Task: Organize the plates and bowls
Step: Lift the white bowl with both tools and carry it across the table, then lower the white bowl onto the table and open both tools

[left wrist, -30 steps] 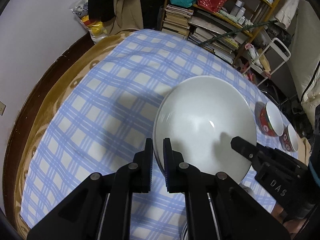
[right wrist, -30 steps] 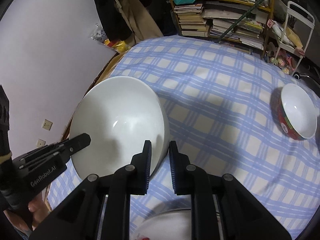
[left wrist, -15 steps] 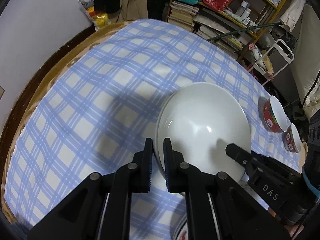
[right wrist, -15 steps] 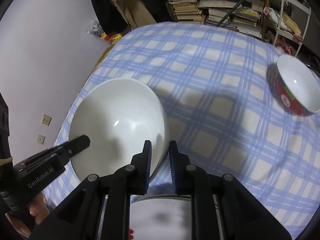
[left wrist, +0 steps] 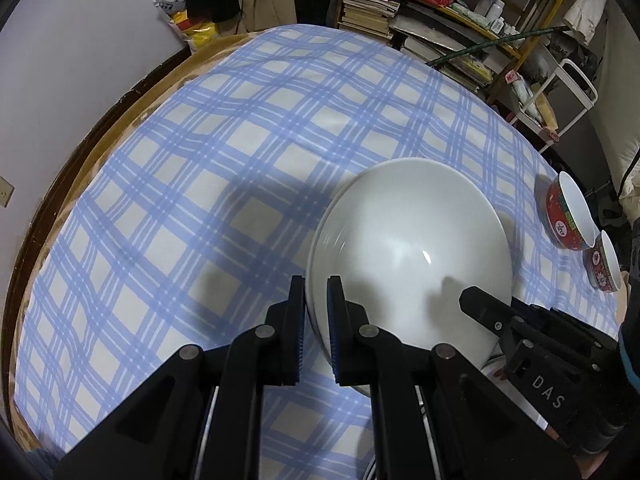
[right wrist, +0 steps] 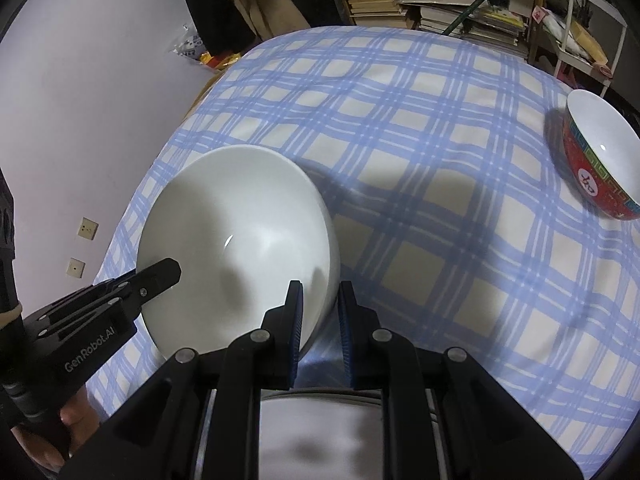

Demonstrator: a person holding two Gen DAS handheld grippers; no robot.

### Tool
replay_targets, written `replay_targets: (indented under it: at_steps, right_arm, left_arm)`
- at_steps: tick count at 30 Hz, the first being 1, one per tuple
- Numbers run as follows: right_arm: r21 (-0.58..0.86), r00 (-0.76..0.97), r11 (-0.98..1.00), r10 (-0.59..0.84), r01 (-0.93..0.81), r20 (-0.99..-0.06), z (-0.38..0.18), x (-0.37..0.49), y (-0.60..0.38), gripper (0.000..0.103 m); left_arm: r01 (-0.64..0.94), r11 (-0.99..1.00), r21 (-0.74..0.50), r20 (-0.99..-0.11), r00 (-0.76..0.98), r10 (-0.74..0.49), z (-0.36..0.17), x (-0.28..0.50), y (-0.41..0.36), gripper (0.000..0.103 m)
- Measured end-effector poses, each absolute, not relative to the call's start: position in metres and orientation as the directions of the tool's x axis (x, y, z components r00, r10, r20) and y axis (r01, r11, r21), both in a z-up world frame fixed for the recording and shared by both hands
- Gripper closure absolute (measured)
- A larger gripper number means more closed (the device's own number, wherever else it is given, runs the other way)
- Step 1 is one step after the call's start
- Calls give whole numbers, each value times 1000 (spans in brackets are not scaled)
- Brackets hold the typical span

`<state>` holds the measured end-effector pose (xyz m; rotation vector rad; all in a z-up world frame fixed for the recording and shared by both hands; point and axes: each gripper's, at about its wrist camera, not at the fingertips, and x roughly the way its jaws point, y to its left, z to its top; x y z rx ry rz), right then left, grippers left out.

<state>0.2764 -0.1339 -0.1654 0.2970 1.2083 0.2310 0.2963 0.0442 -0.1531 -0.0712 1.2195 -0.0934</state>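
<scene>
White glazed ware sits between both pairs of fingers: your left gripper (left wrist: 316,300) is clamped on the near-left rim of the big bowl (left wrist: 412,256), one pad inside the wall and one outside, and your right gripper (right wrist: 320,304) is clamped the same way on the opposite rim, seen again in the right wrist view (right wrist: 236,248). Both pairs stand nearly closed, with only the thickness of the wall between the pads. The bowl hangs tilted, carried between the two grippers above the checked cloth (left wrist: 240,160).

Just below the right fingers lies a plate (right wrist: 320,432), its rim showing under the gripper body. Whether the bowl's foot touches it yet cannot be told.

Further out, beyond the right fingers, a red bowl (right wrist: 600,168) stands on the cloth. The left wrist view shows it (left wrist: 568,212) with a smaller red bowl (left wrist: 606,264) just beside it, perhaps touching. Past the table edge stands a crowded bookshelf (left wrist: 440,20).

Judgement: the step in hand is setting the big bowl onto the plate. The next move calls for levelling the bowl, centring it over the plate and lowering both hands at an even rate, then opening both grippers together. Uneven release risks tipping the bowl off the plate.
</scene>
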Motion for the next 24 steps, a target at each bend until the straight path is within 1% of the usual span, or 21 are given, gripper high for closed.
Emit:
replay_targets:
  at_steps: [8,14,17,20,22,24]
  right_arm:
    - [352,346,936,331,-4,-878,-163,275,-134,84]
    - [347,373,938,323,-4,-870,-150,273,-142,84]
    - [331,395,943,307,-6,-866,-139,271,-149,84]
    - [299,415,954,273,-3,-868,-127,270,-162,84]
    - [294,425,956,265,2,-865,-119,270,-173,84]
    - [269,430,963,240,6,-870,-113,271,-183,78]
  left_arm:
    - [42,995,-88,-945,314,-97,-156,296,43,93]
    - [56,996,-68,-948,309,-82,-151,294,40,92]
    - [83,993,-80,-947,306,-102,-141,294,39,91]
    - [90,996,-3,-935,353,-35,-124,296,36,88]
    - [90,996,5,-929,370,-29,-111,299,34,87]
    - [105,994,-4,-923,383,-44,-97,303,28,87]
